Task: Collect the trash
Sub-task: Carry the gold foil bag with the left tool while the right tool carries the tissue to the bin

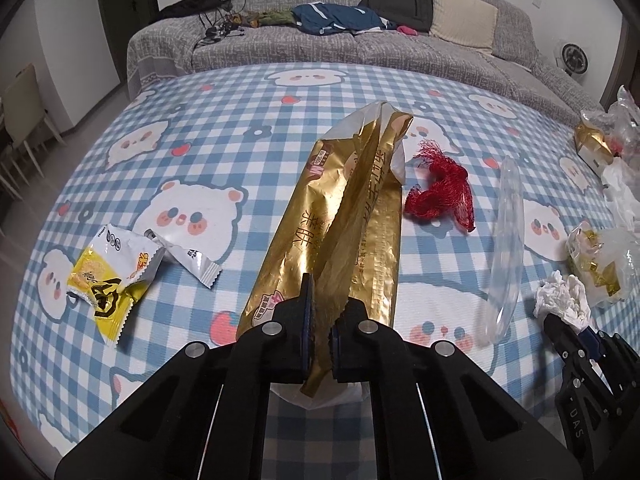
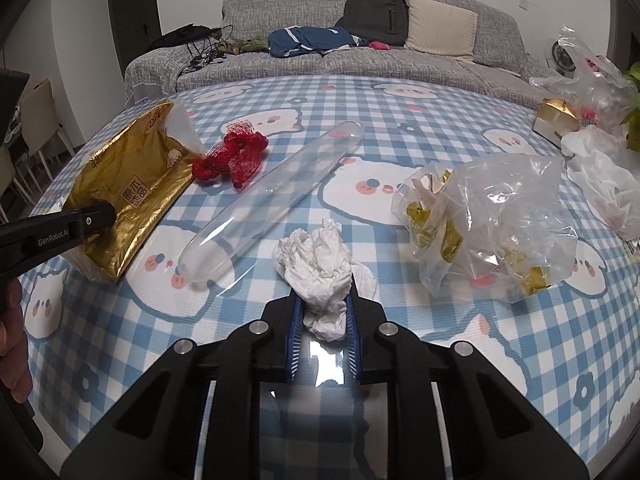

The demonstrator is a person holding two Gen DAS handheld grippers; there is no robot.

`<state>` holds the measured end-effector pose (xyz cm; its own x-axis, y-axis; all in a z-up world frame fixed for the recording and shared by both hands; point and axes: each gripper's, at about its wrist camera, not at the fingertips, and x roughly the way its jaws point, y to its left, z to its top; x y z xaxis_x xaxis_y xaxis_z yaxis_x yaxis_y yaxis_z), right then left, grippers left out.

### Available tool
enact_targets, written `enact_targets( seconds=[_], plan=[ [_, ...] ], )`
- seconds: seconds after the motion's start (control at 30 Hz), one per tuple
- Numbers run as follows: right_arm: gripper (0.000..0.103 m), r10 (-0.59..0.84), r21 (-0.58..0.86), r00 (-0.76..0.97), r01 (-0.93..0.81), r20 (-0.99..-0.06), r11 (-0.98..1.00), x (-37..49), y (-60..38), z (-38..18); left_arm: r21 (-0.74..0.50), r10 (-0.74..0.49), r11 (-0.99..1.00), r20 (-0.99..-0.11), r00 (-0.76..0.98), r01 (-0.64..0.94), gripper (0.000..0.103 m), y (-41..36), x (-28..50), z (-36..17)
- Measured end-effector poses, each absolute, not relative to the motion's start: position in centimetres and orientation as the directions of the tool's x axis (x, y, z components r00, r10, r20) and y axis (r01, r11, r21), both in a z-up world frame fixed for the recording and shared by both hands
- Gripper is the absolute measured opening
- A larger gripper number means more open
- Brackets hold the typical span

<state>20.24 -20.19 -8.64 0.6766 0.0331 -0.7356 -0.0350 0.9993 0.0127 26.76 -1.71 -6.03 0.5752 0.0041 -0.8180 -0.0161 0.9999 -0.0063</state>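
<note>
Both clamped: left gripper (image 1: pixel 320 304) pinches gold wrapper (image 1: pixel 344 208), right gripper (image 2: pixel 323 304) tissue (image 2: pixel 320 264); open cloth between.

Left gripper (image 1: pixel 320 312): matte black plastic body, dark-blue ribbed pads, round silver pivot screws, thin silver rods. Right gripper (image 2: pixel 323 312): same build, brighter blue pads. White "GenRobot.AI" and "DAS" lettering on sides.

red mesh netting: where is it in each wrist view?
Left wrist: red mesh netting right of centre, just right of the gold wrapper, left of the clear plastic tube.
Right wrist: netting upper left, between wrapper and tube.
Shared landmark: the clear plastic tube.
</note>
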Motion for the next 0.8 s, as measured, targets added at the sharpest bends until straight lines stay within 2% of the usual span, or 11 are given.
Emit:
enact_targets(
  seconds=[0.8],
  plan=[
    [0.018,0.028,-0.006,0.703,-0.046,-0.71,0.999,15.4,-20.3,-5.7,-0.082,-0.035,0.996,-0.778,0.627,-0.045,0.004,0.4,20.1,-3.5]
  ],
)
